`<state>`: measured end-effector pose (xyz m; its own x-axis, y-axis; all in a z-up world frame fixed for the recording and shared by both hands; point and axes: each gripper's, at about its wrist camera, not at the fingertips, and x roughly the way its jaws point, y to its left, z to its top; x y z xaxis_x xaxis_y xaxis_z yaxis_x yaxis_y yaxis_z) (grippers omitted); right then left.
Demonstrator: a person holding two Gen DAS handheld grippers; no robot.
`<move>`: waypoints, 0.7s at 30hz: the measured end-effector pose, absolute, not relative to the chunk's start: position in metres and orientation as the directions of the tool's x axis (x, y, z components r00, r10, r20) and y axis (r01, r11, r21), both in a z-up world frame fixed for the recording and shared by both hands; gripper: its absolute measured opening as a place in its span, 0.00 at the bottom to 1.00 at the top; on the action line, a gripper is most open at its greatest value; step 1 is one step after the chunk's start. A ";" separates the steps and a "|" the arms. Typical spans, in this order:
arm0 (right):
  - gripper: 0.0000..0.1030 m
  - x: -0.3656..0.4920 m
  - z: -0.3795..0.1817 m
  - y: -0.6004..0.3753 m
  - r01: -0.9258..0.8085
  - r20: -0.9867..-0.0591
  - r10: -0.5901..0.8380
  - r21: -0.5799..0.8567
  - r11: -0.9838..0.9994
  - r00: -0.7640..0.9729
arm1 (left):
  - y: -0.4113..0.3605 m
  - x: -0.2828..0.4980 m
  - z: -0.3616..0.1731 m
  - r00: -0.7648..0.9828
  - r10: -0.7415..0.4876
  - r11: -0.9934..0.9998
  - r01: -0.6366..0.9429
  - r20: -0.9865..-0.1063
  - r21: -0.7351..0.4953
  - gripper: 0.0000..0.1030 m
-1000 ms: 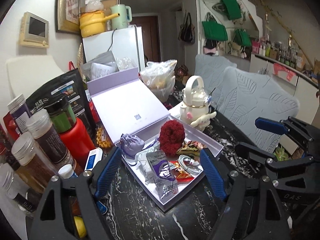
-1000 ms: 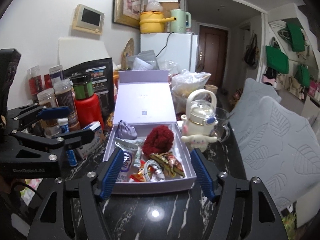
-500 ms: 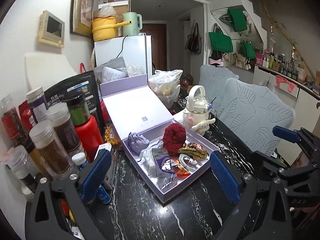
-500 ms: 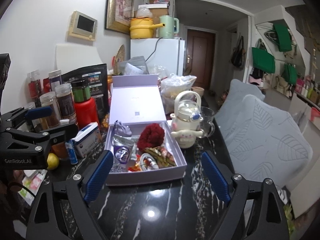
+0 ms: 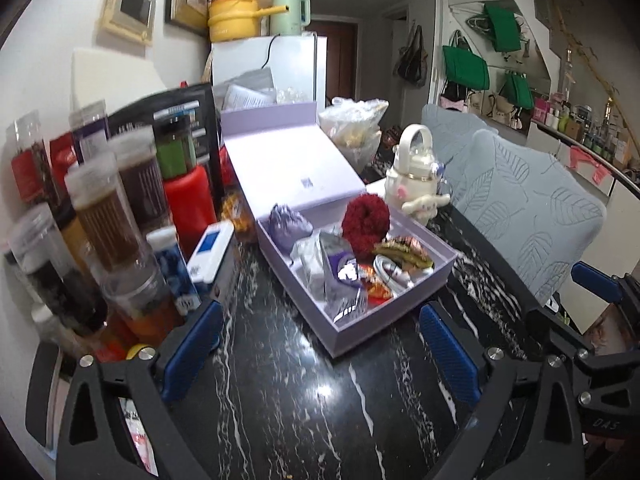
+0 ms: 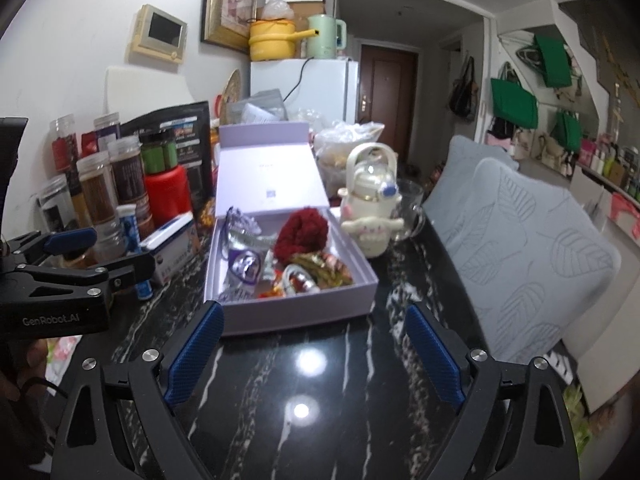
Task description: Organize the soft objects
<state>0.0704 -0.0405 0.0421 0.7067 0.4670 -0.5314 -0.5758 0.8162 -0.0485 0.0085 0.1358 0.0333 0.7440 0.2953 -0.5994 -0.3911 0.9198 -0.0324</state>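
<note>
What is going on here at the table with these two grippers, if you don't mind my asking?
A person holds a gripper in each hand over a black marble table, sorting soft things. Both the left gripper and the right gripper are empty, and the right one's jaws are opening. They face an open lilac box whose lid stands up. Inside lie a red fluffy scrunchie, a small purple pouch and some wrapped packets. Nothing has been picked up yet.
</note>
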 end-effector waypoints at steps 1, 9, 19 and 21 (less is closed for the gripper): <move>0.90 0.070 0.040 -0.041 -0.575 -0.534 0.467 -0.045 0.817 0.705 | 0.135 0.008 0.030 0.740 0.296 0.920 -0.392 -0.603 -0.029 0.98; 0.90 0.068 0.025 -0.041 -0.560 -0.571 0.446 -0.029 0.828 0.689 | 0.129 0.001 0.020 0.733 0.284 0.925 -0.380 -0.618 -0.026 0.98; 0.90 0.069 0.023 -0.041 -0.552 -0.576 0.437 -0.030 0.833 0.691 | 0.125 -0.001 0.019 0.734 0.278 0.928 -0.371 -0.620 -0.024 0.98; 0.90 0.069 0.022 -0.041 -0.551 -0.578 0.434 -0.032 0.834 0.691 | 0.125 -0.001 0.020 0.734 0.279 0.928 -0.371 -0.619 -0.022 0.98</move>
<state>0.0695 -0.0413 0.0222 0.6906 0.4345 -0.5782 -0.5512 0.8338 -0.0318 -0.0008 0.1251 0.0197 0.7344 0.2794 -0.6186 -0.3714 0.9282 -0.0217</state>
